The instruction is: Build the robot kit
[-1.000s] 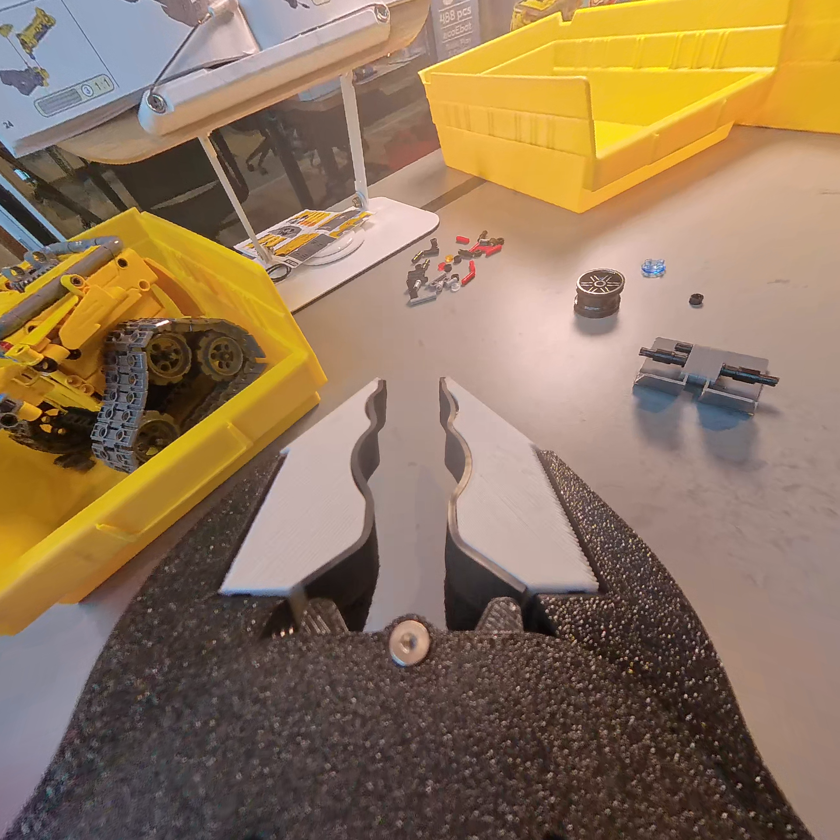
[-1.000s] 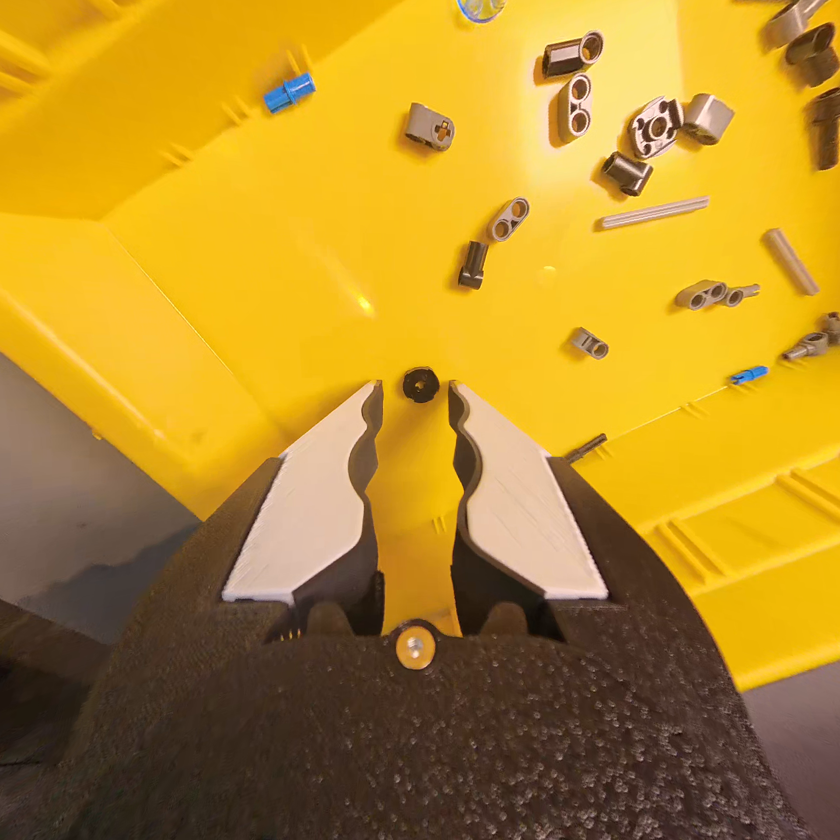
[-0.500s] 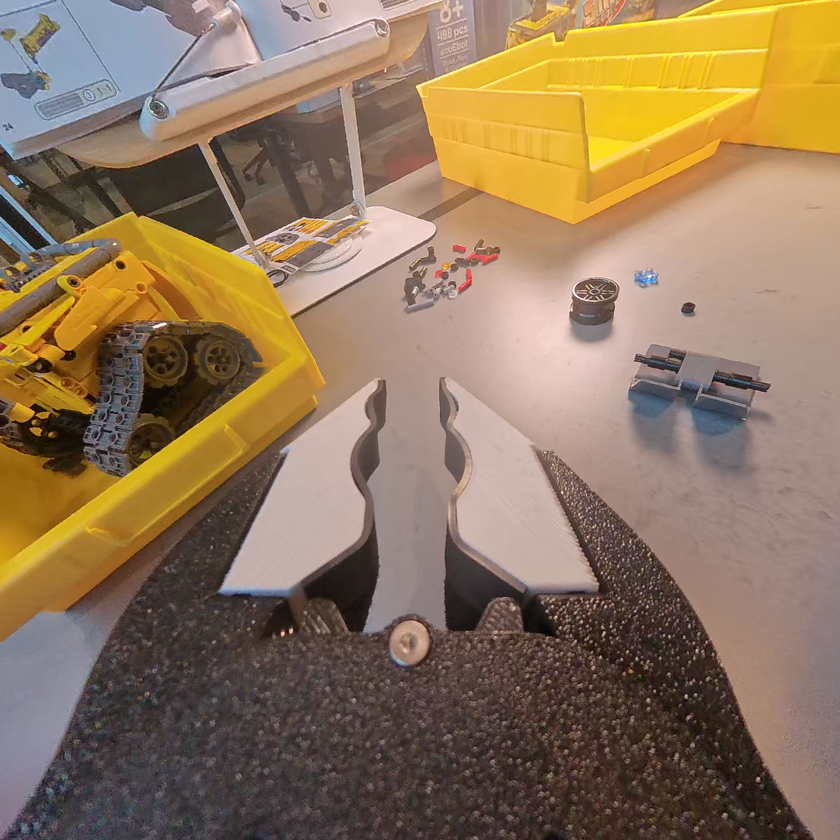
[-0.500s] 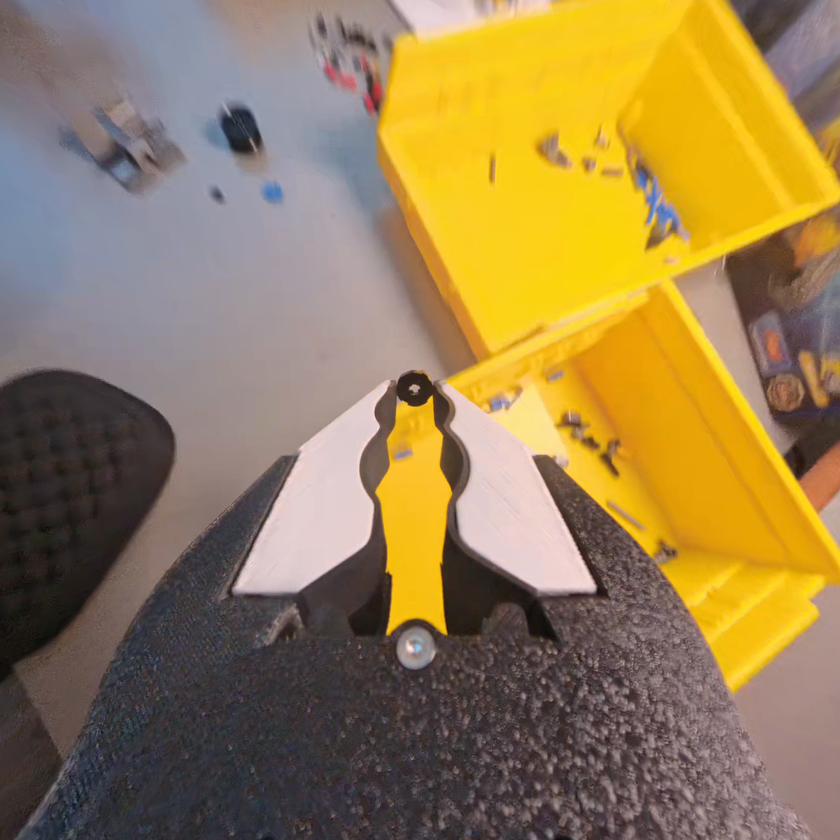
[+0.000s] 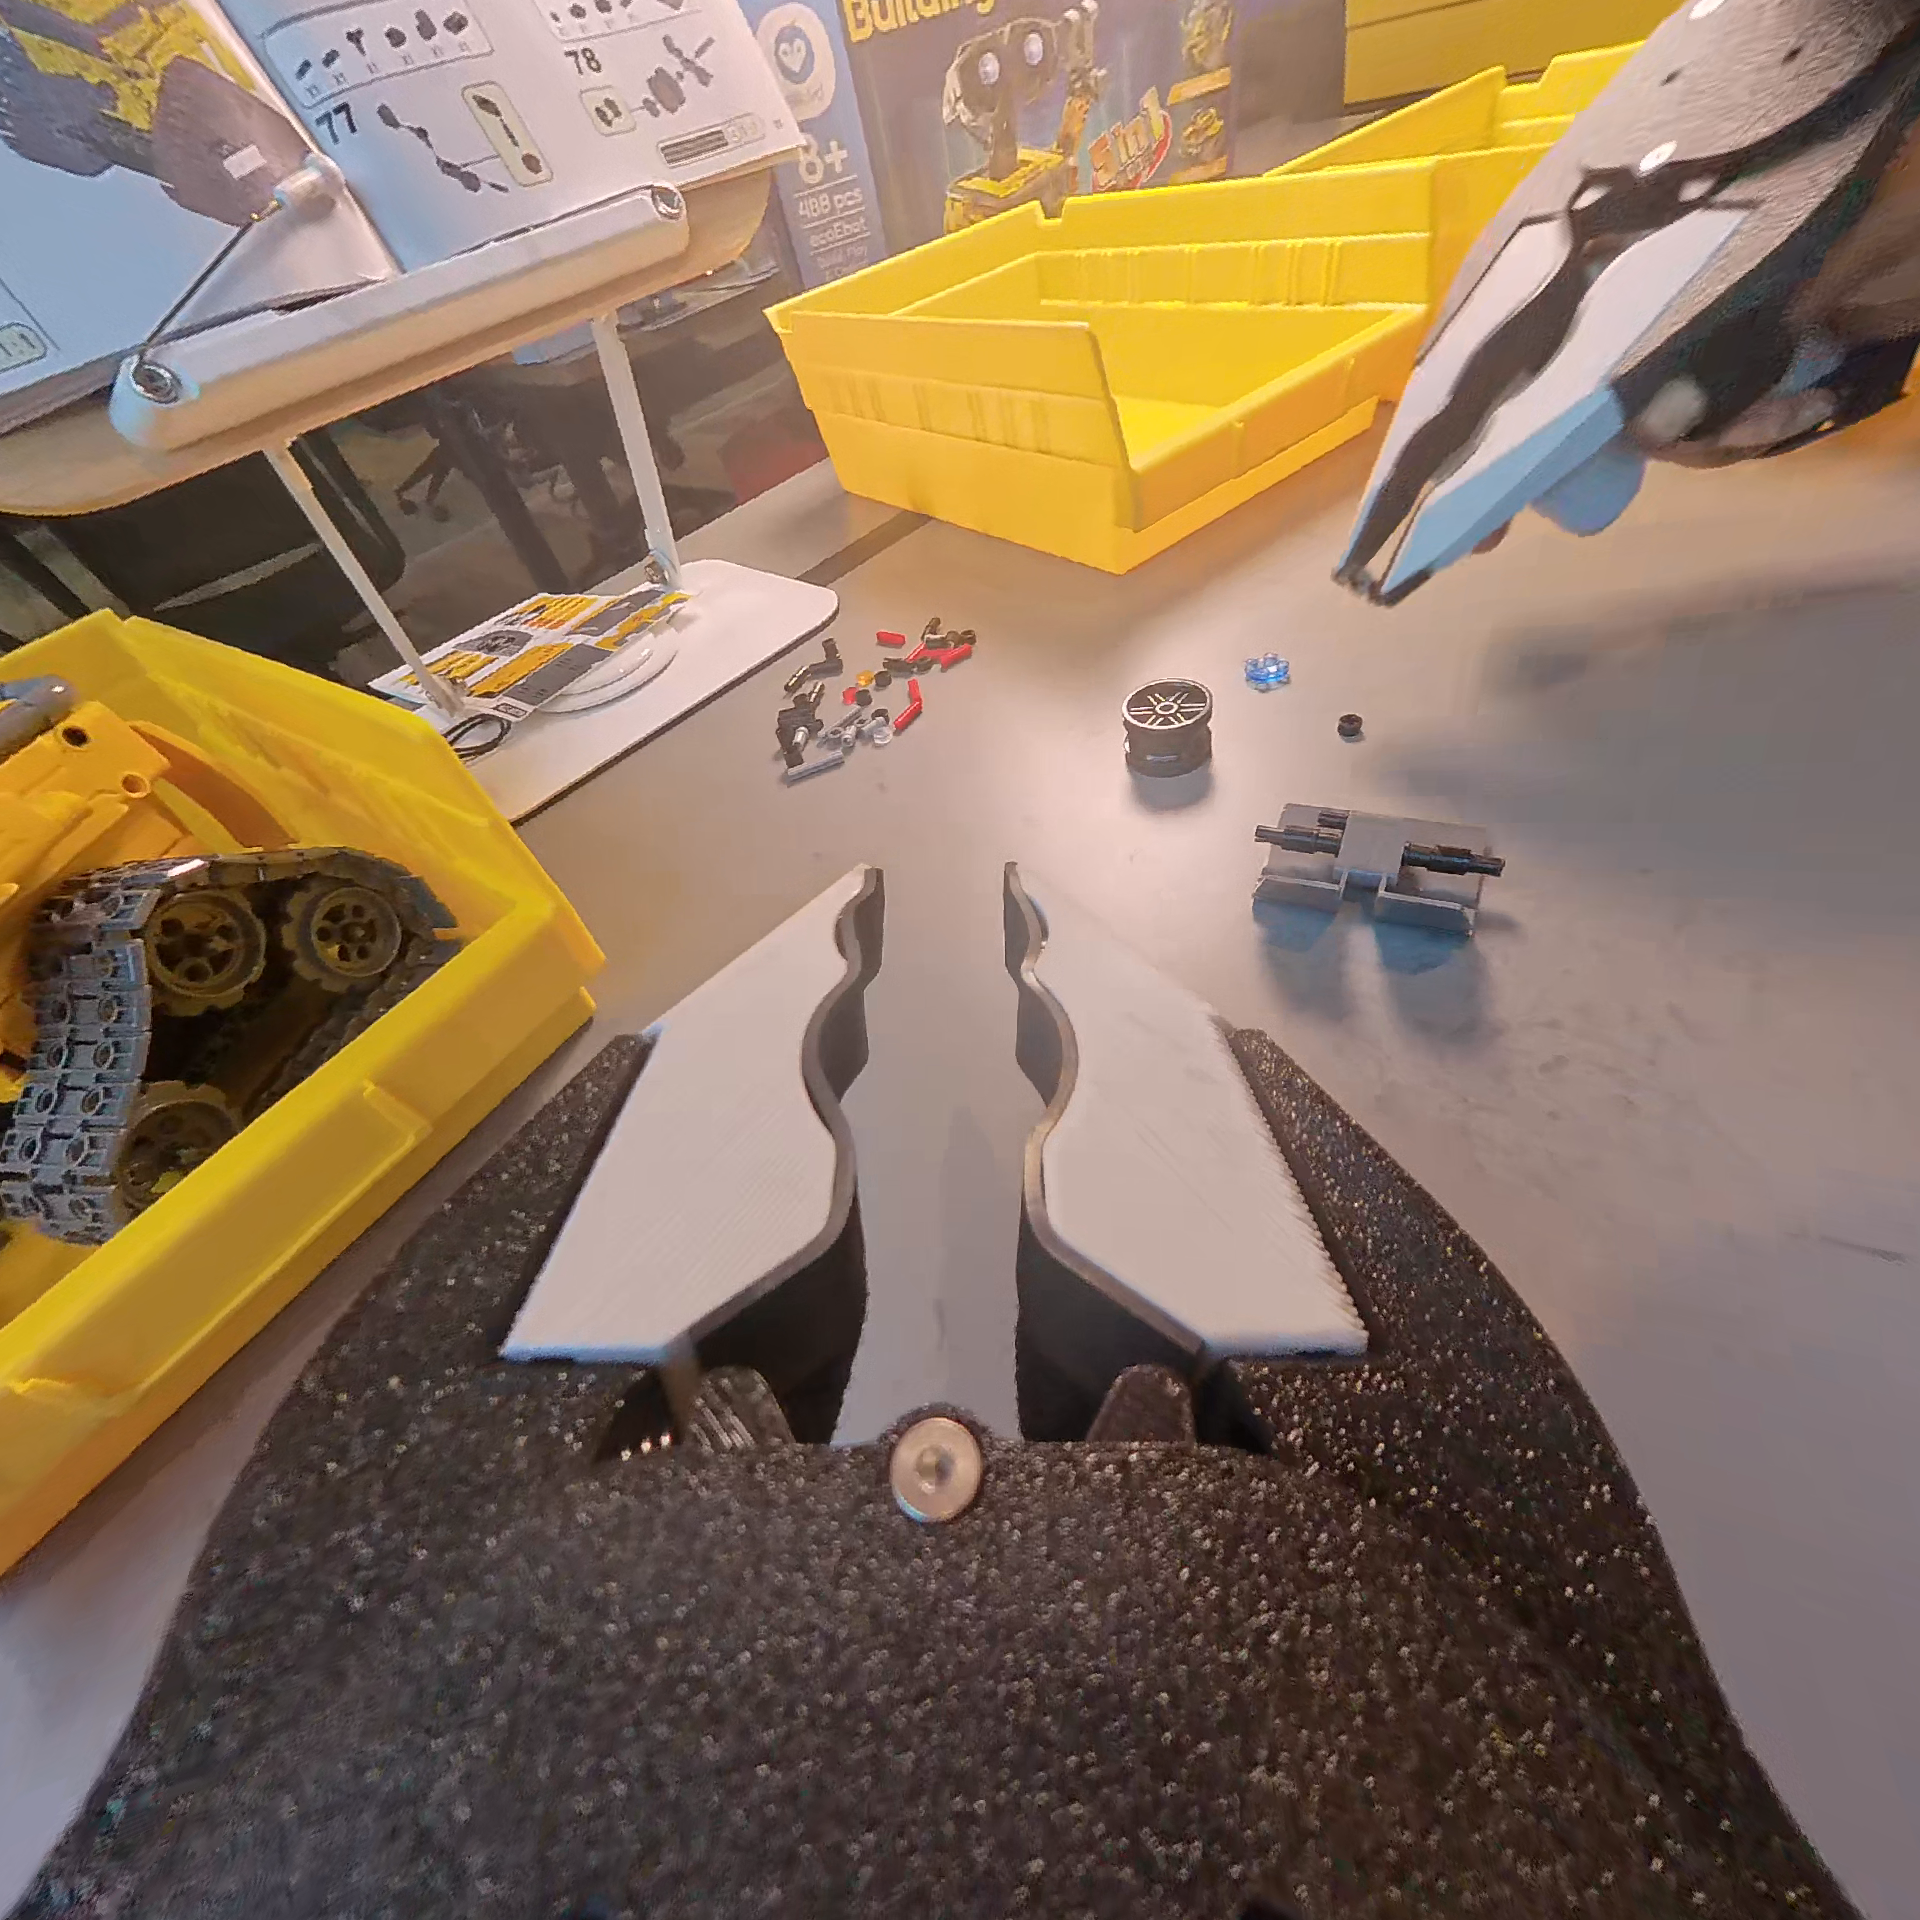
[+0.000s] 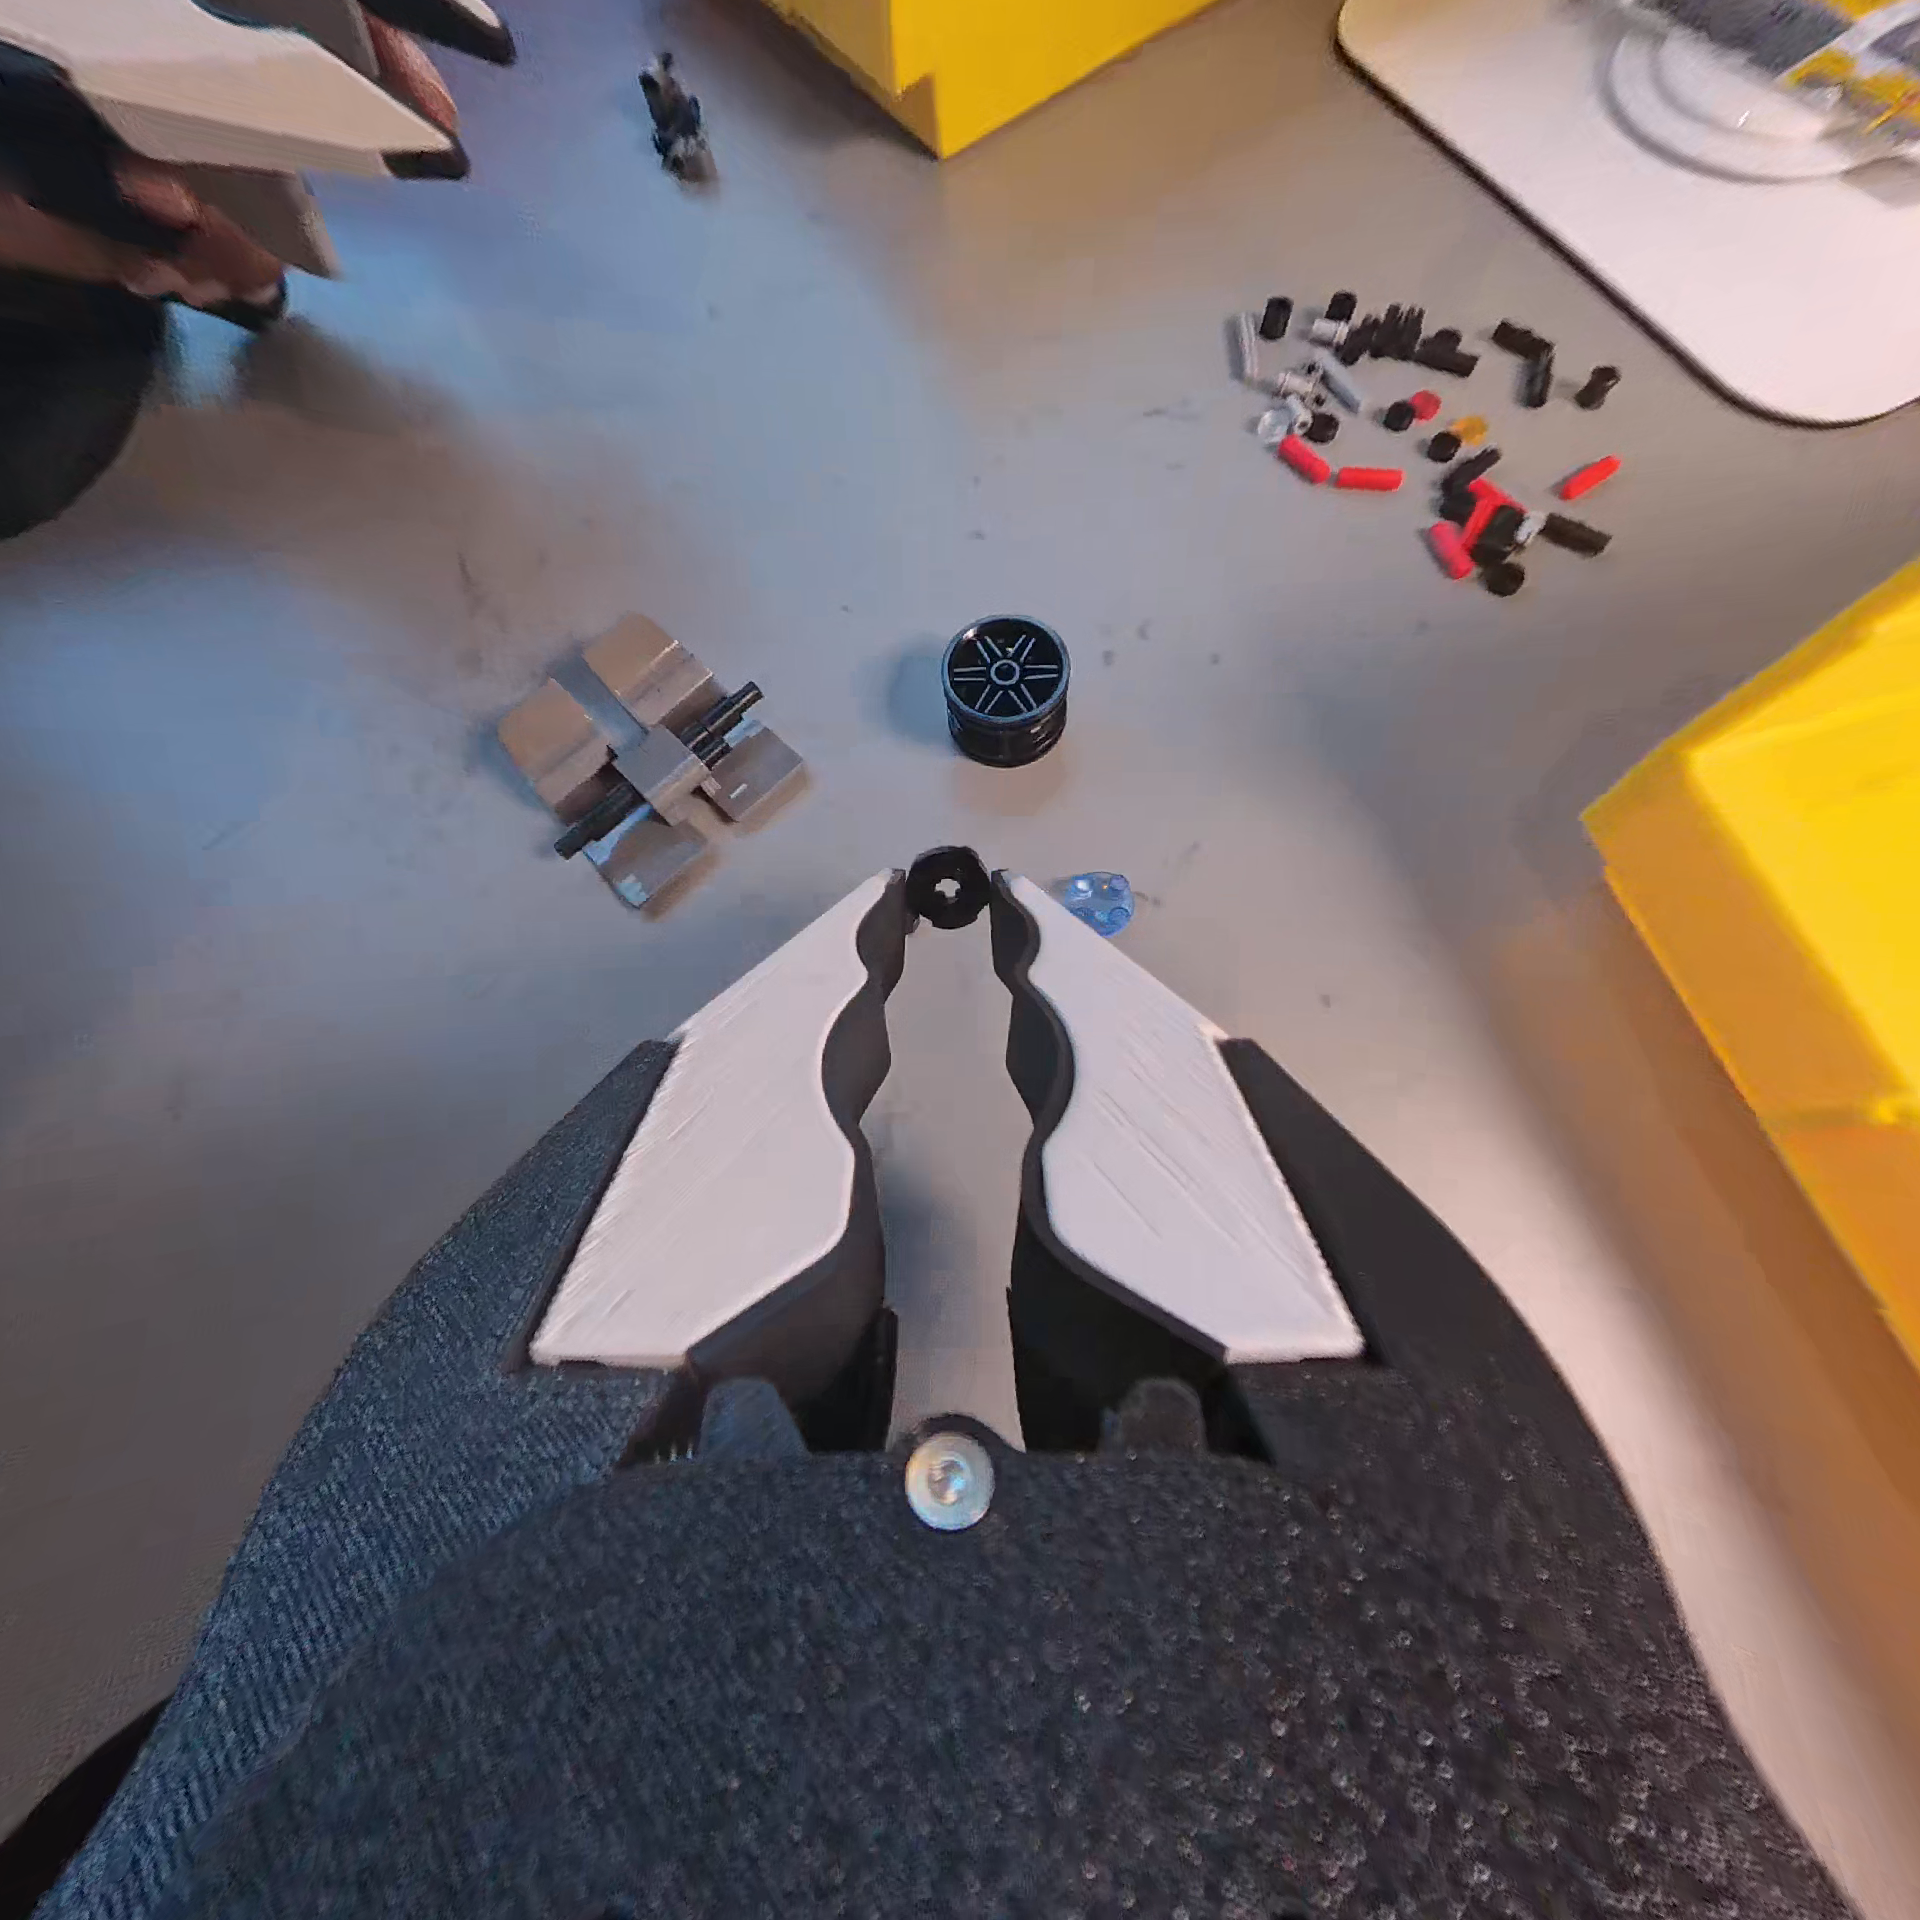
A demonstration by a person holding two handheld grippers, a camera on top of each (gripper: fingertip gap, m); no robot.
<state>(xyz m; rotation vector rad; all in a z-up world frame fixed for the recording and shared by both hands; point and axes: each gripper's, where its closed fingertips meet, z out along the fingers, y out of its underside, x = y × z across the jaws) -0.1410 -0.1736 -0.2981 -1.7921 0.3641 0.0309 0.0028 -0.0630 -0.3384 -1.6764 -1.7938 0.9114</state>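
While the left gripper [image 5: 943,902] hangs empty over the grey table [image 5: 1558,1195] beside the yellow bin [image 5: 312,1091] holding a tracked model [image 5: 187,997], fingers parted with only bare table between them, the grey axle block [image 6: 649,756] and black wheel [image 6: 1005,689] lie apart farther right. Right of them, the right gripper [image 6: 945,886] pinches a small black round piece [image 6: 943,884] at its very fingertips above the table, just beside a blue stud [image 6: 1096,896]. With so shallow a hold, I judge any jolt or slackening could flick the piece off among the loose red and black pins [image 6: 1434,436].

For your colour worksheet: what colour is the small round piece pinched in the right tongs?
Black, seen best in the right wrist view: the small round piece.
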